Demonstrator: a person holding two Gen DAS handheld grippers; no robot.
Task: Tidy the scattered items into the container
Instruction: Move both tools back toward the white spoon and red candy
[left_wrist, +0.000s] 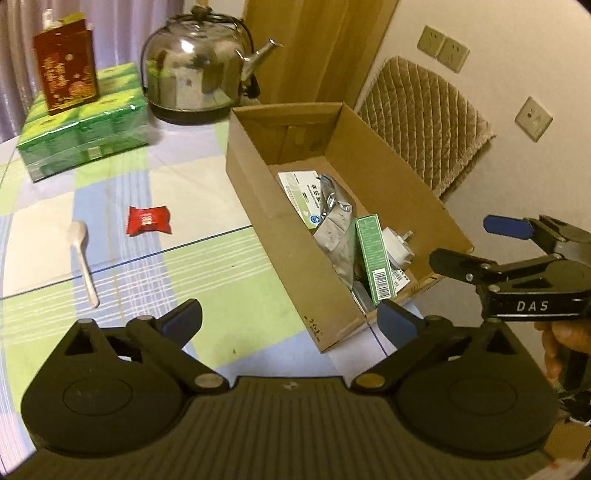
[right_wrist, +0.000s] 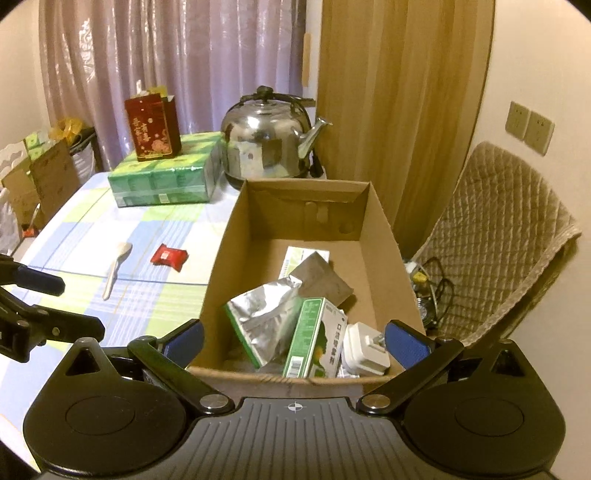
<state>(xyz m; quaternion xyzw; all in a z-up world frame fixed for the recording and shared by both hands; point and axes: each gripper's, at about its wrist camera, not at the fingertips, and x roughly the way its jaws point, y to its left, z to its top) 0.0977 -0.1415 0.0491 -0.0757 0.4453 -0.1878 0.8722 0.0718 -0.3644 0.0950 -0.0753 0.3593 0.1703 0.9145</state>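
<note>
- Right wrist view: my right gripper (right_wrist: 294, 343) is spread, empty, over the cardboard box (right_wrist: 384, 221)
- My left gripper (left_wrist: 290, 325) gapes empty; red candy (left_wrist: 149, 220) and spoon (left_wrist: 83, 258) lie on the tablecloth

At upper centre of the left wrist view, the domed polished-metal kettle (left_wrist: 195, 62) is mirror-glossy. The open brown cardboard box (left_wrist: 258, 173) at centre is matt and fibrous; inside it lie a crinkled shiny silver foil pouch (right_wrist: 264, 317) and a smooth green printed paper carton (right_wrist: 310, 339). The red glossy plastic sweet wrapper (left_wrist: 149, 220) and the pale matt plastic spoon (left_wrist: 83, 254) lie at left on the checked woven tablecloth (left_wrist: 207, 266). The film-wrapped green tissue pack (left_wrist: 85, 136) glistens. The quilted beige fabric chair cover (right_wrist: 495, 236) at right looks soft.
</note>
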